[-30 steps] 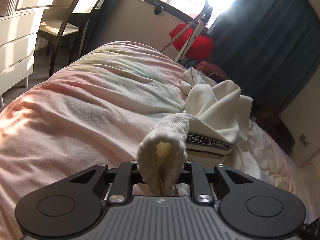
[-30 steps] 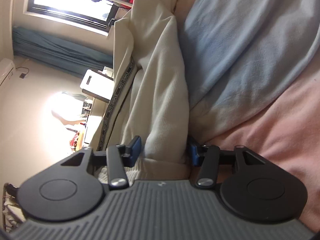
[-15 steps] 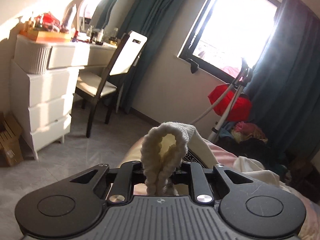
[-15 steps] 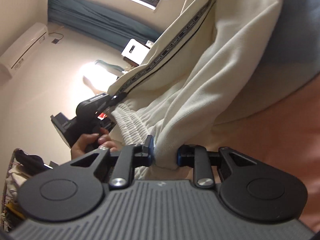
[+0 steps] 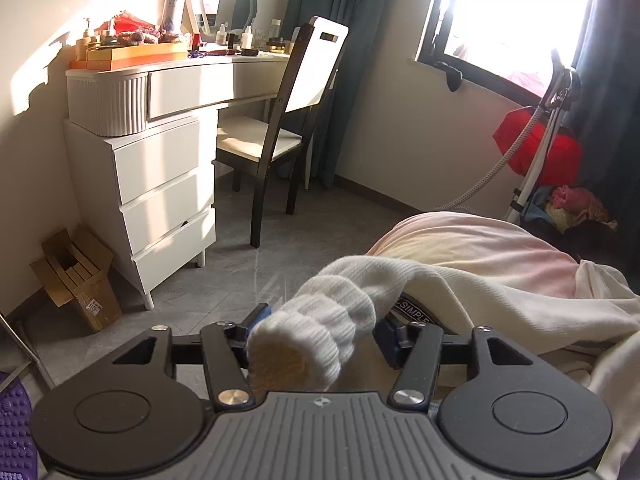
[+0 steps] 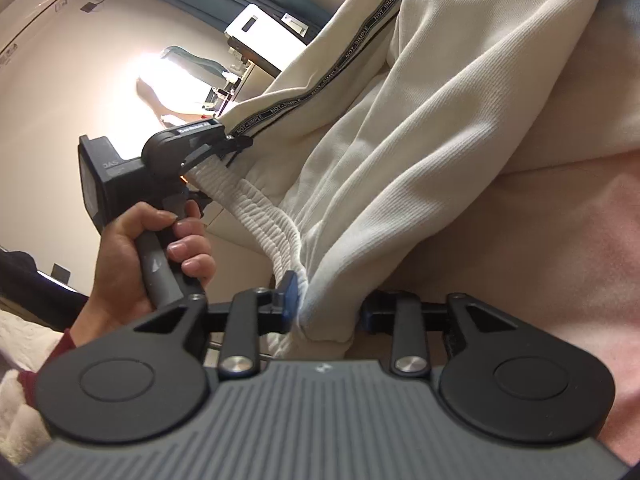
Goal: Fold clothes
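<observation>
Cream sweatpants [image 6: 420, 128] with a black lettered side stripe [image 6: 316, 88] lie on the pink bed cover [image 6: 560, 248]. My left gripper [image 5: 316, 328] has its jaws parted wide around the ribbed elastic waistband [image 5: 320, 324], which sits loosely between the blue pads. In the right wrist view the left gripper [image 6: 208, 152] shows at one end of the waistband [image 6: 256, 200], held by a hand. My right gripper [image 6: 326, 308] holds the other end of the waistband, with cloth filling the gap between its fingers.
A white dresser [image 5: 160, 184] and vanity desk with bottles, a black chair with a white back [image 5: 288, 120], a cardboard box [image 5: 76, 276] on the grey floor, a window with dark curtains, and a red bag [image 5: 536, 148] on a stand beside the bed.
The left gripper's jaws have opened wider around the waistband, and its view has swung down toward the floor and bed edge. The right gripper's jaws stand wider, and the waistband is stretched between the two grippers.
</observation>
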`<state>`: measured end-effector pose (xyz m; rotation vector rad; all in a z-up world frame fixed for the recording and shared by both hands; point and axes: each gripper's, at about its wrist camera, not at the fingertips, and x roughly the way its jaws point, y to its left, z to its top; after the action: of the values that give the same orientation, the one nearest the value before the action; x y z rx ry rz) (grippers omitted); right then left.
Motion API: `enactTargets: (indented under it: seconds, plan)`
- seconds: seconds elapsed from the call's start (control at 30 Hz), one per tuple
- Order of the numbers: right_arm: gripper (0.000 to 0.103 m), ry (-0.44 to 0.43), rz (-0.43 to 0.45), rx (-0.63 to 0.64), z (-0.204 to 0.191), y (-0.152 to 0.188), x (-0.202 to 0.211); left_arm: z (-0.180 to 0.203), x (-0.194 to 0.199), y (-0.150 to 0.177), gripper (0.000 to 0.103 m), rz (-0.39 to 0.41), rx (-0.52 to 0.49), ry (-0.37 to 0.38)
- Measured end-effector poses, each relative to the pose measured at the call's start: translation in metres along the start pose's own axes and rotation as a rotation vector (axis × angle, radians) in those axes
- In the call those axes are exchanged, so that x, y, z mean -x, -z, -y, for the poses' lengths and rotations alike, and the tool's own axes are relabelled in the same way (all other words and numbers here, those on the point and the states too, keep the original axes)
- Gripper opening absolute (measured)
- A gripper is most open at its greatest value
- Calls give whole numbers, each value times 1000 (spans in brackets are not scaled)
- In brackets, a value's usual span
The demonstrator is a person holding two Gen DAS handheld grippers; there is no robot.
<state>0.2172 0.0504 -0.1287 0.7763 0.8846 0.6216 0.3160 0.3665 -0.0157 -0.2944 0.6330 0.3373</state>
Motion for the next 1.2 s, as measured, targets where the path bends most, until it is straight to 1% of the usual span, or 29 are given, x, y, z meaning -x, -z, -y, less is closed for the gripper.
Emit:
enactTargets:
  seconds: [0.03, 0.07, 0.1, 0.17, 0.2, 0.23, 0.3, 0.37, 0.43, 0.5, 0.53, 0.6, 0.7, 0.73, 0.83, 0.97, 1.03, 1.1, 1.2]
  plan:
    - [89, 18, 6, 26, -3, 0, 6, 3, 9, 3, 86, 3, -14, -8]
    - [95, 31, 22, 57, -7, 3, 13, 6, 18, 6, 91, 6, -28, -15]
    - [93, 43, 36, 88, -11, 5, 20, 9, 29, 11, 91, 18, -57, -15]
    - [93, 54, 45, 147, -21, 5, 35, 18, 54, 20, 96, 43, -107, -8]
    - [93, 66, 60, 176, -25, 4, 47, 25, 69, 26, 100, 54, -121, 5]
    - [93, 87, 87, 212, -30, 3, 60, 32, 83, 32, 102, 64, -134, 19]
    - [93, 136, 164, 291, -44, -5, 87, 47, 114, 45, 103, 92, -147, 59]
    - [93, 193, 259, 364, -49, -6, 121, 64, 148, 60, 103, 126, -147, 112]
    - [93, 251, 352, 436, -52, -7, 158, 83, 180, 75, 103, 159, -176, 149]
    - [93, 308, 422, 499, -45, -5, 208, 108, 214, 94, 103, 200, -207, 193]
    - [93, 329, 448, 527, -44, -5, 221, 120, 230, 105, 103, 218, -210, 222]
    - [93, 376, 495, 587, -38, -8, 245, 143, 257, 125, 103, 247, -223, 268]
    - [93, 441, 546, 657, -27, -12, 273, 175, 289, 157, 103, 277, -257, 316]
    - [93, 455, 561, 671, -23, -13, 281, 184, 297, 167, 103, 298, -272, 320]
    - [93, 506, 613, 703, -5, -13, 302, 203, 312, 198, 103, 326, -325, 342]
    - [93, 536, 682, 676, 35, -3, 320, 208, 303, 231, 103, 320, -290, 376]
    - [93, 555, 668, 630, 56, 1, 322, 203, 291, 238, 103, 311, -297, 377]
    - [93, 555, 635, 575, 69, -1, 323, 203, 283, 244, 103, 310, -319, 344]
    - [93, 566, 633, 556, 72, -5, 323, 201, 276, 246, 103, 295, -319, 328]
